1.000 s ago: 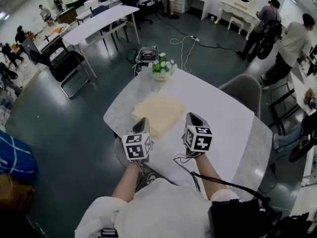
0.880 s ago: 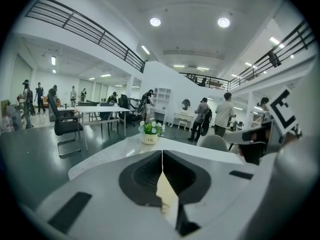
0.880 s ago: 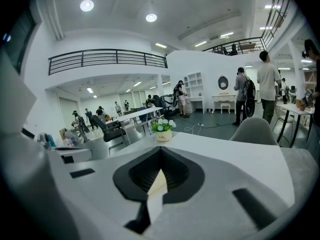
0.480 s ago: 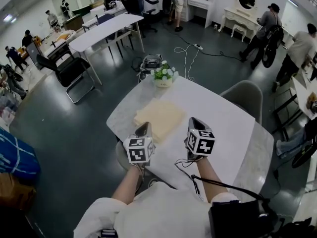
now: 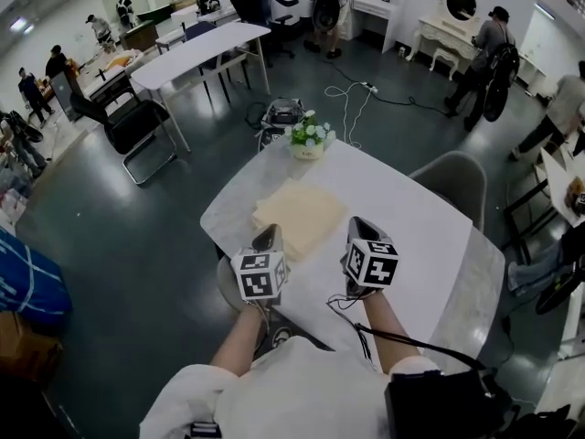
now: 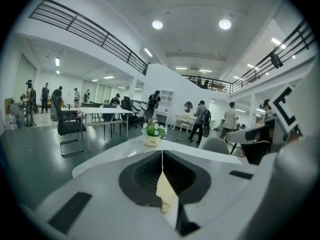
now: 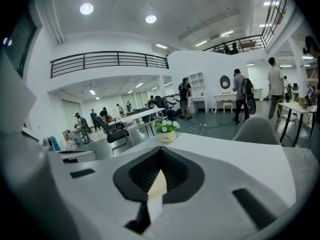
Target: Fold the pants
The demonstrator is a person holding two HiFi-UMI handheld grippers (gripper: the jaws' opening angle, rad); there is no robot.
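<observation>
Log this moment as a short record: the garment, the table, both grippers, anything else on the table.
garment: cream pants, folded into a flat rectangle, lying on the table
table: white table, rounded corners
left gripper: left gripper, jaws together, at the pants' near edge
right gripper: right gripper, jaws together, just right of the pants
also on table: flower pot at the far edge
beside table: grey chair

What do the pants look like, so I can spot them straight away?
Find the white table in the middle of the head view, with a small flower pot at its far end. The pants lie flat on the near side of that pot: a cream, roughly square folded cloth, the only fabric on the tabletop.
</observation>
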